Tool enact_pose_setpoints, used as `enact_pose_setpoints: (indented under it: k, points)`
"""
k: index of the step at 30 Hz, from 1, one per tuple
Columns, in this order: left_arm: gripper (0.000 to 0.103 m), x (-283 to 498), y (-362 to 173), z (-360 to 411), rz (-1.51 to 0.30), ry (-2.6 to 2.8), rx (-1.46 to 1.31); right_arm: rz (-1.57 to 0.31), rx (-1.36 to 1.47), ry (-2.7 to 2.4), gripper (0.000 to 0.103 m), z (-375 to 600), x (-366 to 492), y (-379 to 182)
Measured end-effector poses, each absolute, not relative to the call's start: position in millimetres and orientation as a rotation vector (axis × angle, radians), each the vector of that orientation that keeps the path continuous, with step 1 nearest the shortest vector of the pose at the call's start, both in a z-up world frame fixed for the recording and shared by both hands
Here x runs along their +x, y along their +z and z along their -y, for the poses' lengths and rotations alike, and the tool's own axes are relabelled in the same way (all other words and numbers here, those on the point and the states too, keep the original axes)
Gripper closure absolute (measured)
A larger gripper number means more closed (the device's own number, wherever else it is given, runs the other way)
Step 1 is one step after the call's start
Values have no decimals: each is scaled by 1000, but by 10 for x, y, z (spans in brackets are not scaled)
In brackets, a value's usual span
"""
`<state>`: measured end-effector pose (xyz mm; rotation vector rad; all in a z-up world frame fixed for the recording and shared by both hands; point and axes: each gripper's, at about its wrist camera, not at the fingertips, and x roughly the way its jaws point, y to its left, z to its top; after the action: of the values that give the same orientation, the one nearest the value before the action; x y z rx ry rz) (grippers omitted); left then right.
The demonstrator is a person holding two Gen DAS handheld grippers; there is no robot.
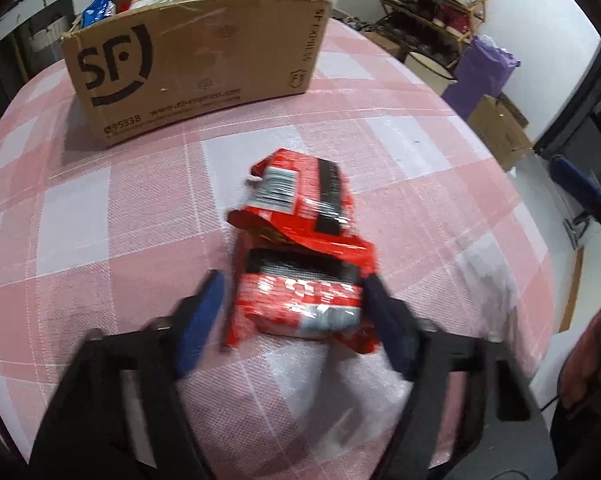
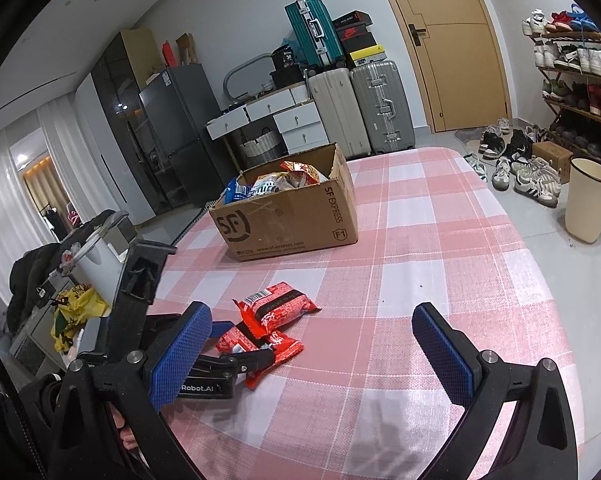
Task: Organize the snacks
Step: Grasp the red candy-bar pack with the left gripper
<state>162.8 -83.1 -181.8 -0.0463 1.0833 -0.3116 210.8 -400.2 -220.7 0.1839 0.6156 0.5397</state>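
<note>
Left gripper (image 1: 292, 296) straddles the nearer red snack packet (image 1: 300, 300) on the checked tablecloth (image 1: 100, 220).

Its blue-padded fingers (image 1: 202, 312) sit either side of the packet, the right one touching its edge, the left just beside it; whether it grips is unclear. A second red snack packet (image 1: 300, 196) lies just beyond, overlapping the first. The right gripper (image 2: 312, 344) hangs wide open with nothing between its fingers, both packets to its left. The SF Express cardboard box (image 2: 292, 216), filled with snacks, stands well apart farther back.
</note>
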Motion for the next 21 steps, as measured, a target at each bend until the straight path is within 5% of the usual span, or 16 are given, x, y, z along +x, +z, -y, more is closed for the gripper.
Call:
enact_pose_setpoints:
  k: [21]
  points:
    - [56, 1110, -1522, 253, -1024, -287, -92, -625, 138, 551, 1, 3751, 1997, -2086]
